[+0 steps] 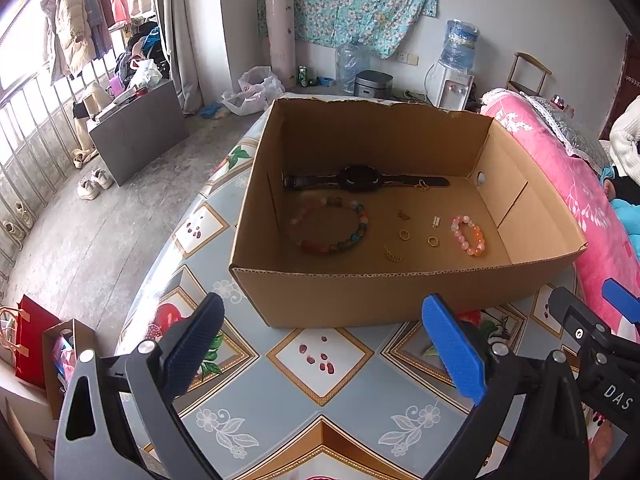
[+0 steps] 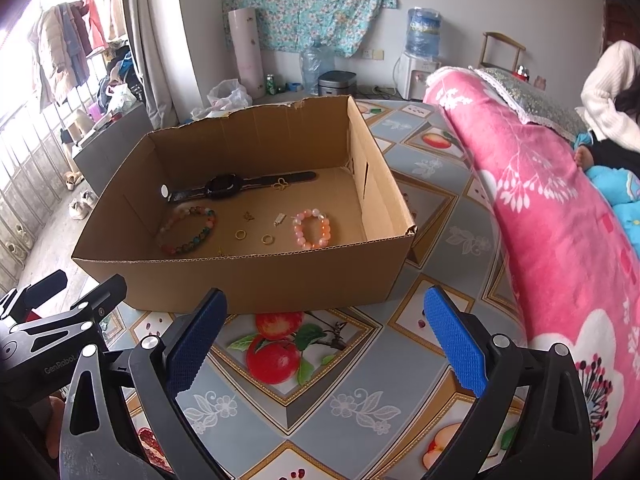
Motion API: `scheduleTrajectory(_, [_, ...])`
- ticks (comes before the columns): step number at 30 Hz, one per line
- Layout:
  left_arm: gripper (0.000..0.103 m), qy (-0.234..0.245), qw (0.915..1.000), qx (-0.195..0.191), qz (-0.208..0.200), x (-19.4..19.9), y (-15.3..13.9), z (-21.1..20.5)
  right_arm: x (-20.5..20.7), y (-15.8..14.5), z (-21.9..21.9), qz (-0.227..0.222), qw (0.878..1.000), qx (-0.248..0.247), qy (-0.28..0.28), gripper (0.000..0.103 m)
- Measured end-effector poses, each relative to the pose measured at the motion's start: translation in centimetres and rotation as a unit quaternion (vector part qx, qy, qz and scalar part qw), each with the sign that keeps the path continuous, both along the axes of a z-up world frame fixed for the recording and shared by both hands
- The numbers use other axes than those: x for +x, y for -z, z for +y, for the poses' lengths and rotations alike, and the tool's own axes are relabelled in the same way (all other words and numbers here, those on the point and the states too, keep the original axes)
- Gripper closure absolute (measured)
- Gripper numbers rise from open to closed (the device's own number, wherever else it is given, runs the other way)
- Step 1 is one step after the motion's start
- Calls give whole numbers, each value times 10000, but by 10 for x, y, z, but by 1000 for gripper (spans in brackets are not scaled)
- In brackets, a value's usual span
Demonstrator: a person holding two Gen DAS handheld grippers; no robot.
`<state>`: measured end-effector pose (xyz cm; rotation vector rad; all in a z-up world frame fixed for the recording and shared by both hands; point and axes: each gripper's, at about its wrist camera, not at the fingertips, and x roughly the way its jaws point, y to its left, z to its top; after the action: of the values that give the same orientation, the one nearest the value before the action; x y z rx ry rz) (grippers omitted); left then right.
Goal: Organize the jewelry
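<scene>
A corrugated cardboard box (image 1: 400,292) with a torn back rim sits mid-frame on a glossy fruit-print tablecloth (image 1: 320,360). Inside, flat on the floor: a black watch (image 1: 360,179) w/ matte strap along the back wall; a multicolour bead bracelet (image 1: 330,226) at left; a pink-orange glassy bead bracelet (image 2: 313,229) at right; two small gold rings (image 2: 240,234) betw. them, plus tiny gold bits too small to tell. Left gripper (image 1: 328,354) and right gripper (image 2: 326,346) hang at bottom of frame, both spread wide, empty, blue ribbed pads (image 2: 456,342) apart. A fuzzy pink floral blanket (image 2: 540,200) fills the right side.
</scene>
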<state>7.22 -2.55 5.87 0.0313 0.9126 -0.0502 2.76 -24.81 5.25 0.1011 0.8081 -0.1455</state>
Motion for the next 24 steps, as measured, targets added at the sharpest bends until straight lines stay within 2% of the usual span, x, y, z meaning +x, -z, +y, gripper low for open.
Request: scheduleTrajectory(24, [5, -20, 10000, 1, -50, -2, -3, -2, 0, 2, -5, 55, 9999, 113, 38, 8])
